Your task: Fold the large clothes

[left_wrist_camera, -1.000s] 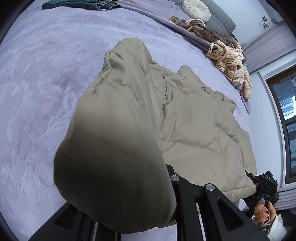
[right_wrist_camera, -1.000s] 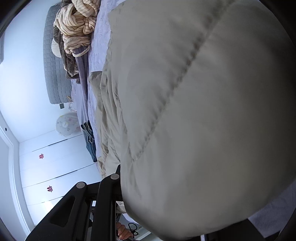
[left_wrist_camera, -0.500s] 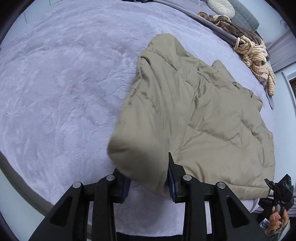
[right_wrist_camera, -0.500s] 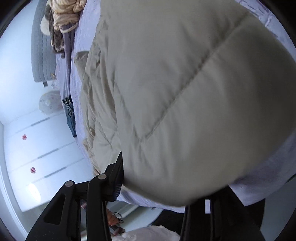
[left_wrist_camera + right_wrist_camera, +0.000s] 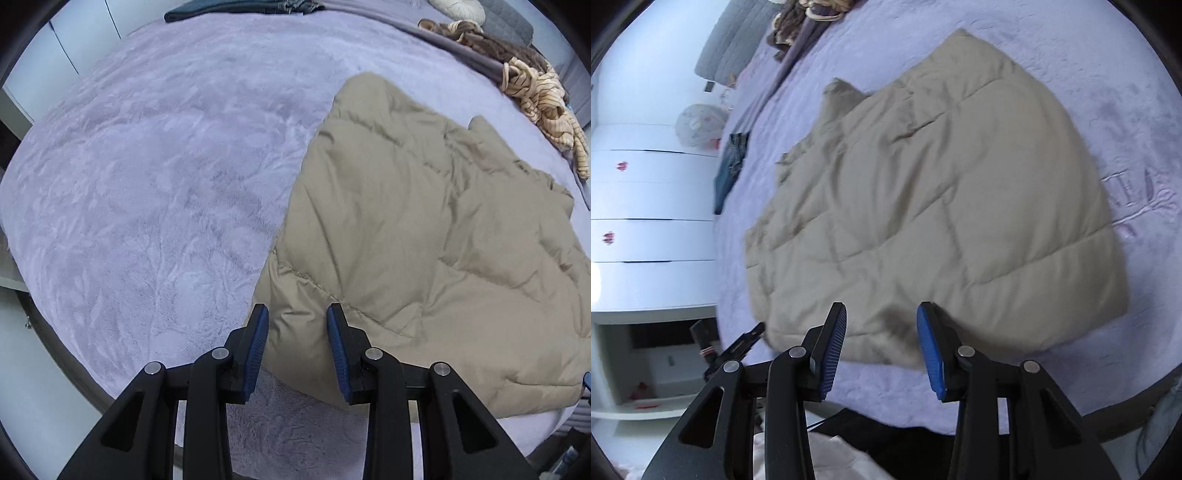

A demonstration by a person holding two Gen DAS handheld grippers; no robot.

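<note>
Both grippers now stand part open with nothing pinched: the left gripper (image 5: 297,319) has just let go over the near corner of the beige quilted puffer jacket (image 5: 424,236), and the right gripper (image 5: 881,317) hangs above its near hem, jaws narrowing slightly. The jacket lies flat on the lavender bedspread (image 5: 147,184). For the next fold, I'd grip both hem corners squarely.

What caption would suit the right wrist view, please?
Open right gripper above a beige quilted jacket lying on the bed.

No readable text, labels, brand names, numbers or signs appear anywhere in either wrist camera view.
</note>
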